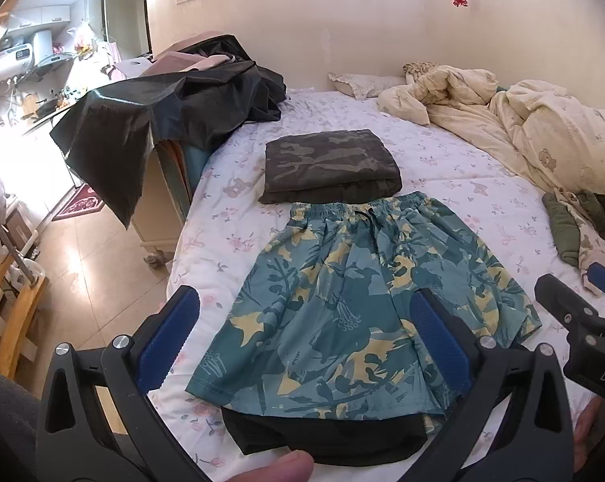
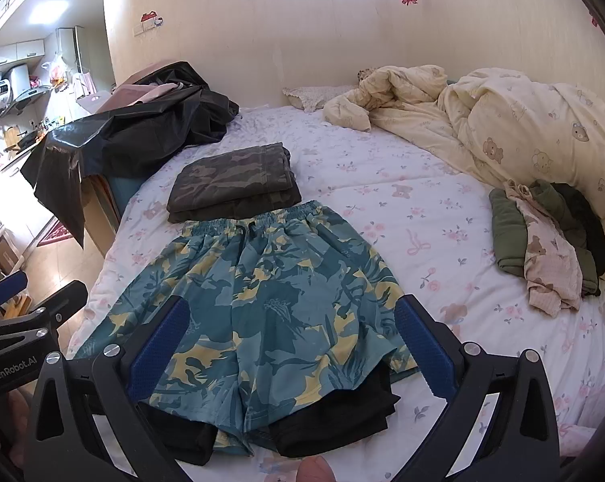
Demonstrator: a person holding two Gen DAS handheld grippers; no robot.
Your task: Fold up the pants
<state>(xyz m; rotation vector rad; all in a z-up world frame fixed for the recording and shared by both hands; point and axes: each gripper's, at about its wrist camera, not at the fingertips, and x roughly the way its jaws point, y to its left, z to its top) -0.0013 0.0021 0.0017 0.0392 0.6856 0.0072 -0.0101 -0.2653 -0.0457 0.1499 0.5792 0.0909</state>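
Note:
Teal and yellow floral shorts (image 1: 358, 293) lie flat on the bed, waistband far, leg hems near, with black liner legs (image 1: 326, 438) showing below the hems. They also show in the right wrist view (image 2: 270, 305). My left gripper (image 1: 306, 317) is open and empty, held above the shorts' left leg near the hem. My right gripper (image 2: 294, 329) is open and empty, held above the lower middle of the shorts. The right gripper's side (image 1: 583, 321) shows at the right edge of the left wrist view.
A folded camouflage garment (image 1: 330, 164) lies just beyond the waistband. A crumpled cream duvet (image 2: 503, 128) and a pile of green and pink clothes (image 2: 543, 245) lie at the right. A black sheet (image 1: 149, 124) drapes furniture at the bed's left edge.

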